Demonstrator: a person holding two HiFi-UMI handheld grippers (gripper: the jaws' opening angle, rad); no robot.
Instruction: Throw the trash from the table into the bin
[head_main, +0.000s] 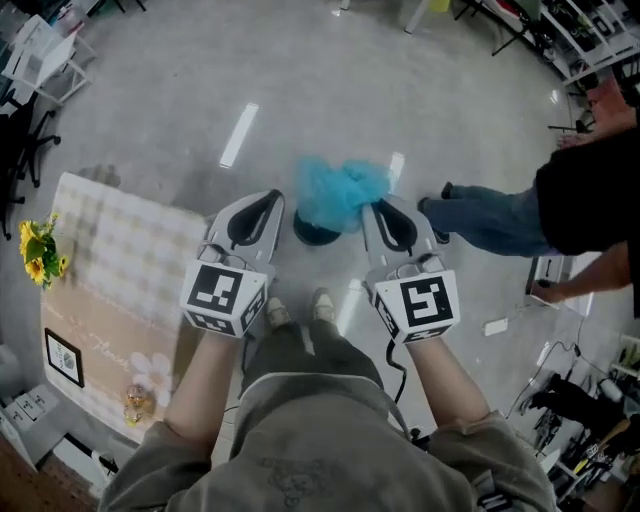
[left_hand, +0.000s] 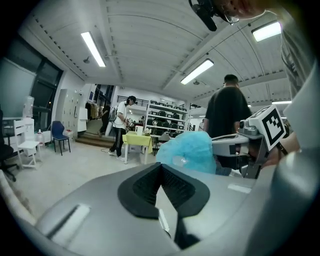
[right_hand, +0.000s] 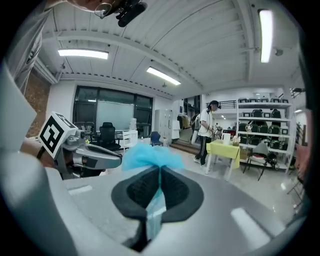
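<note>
Head view: the forearms (head_main: 440, 375) are extended forward, side by side. The blue trash (head_main: 340, 190) is held directly above the dark bin (head_main: 312, 234) by the right gripper (head_main: 373, 207). The left gripper (head_main: 271, 200) is poised just left of the bin.
Left gripper view: its jaws are closed together, empty.
Right gripper view: its jaws are clamped on the trash.

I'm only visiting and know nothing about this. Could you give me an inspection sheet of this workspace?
Surface: table with a checked cloth, at the left.
Job's things: crumpled blue trash held over what looks like a dark bin on the floor.
Clutter: yellow flowers, framed picture, small bottle on the table.
Grippers: left gripper shut, empty; right gripper shut on the blue trash.
Cables: dark cable below the right forearm.
Surroundings: grey floor; another person at the right.
</note>
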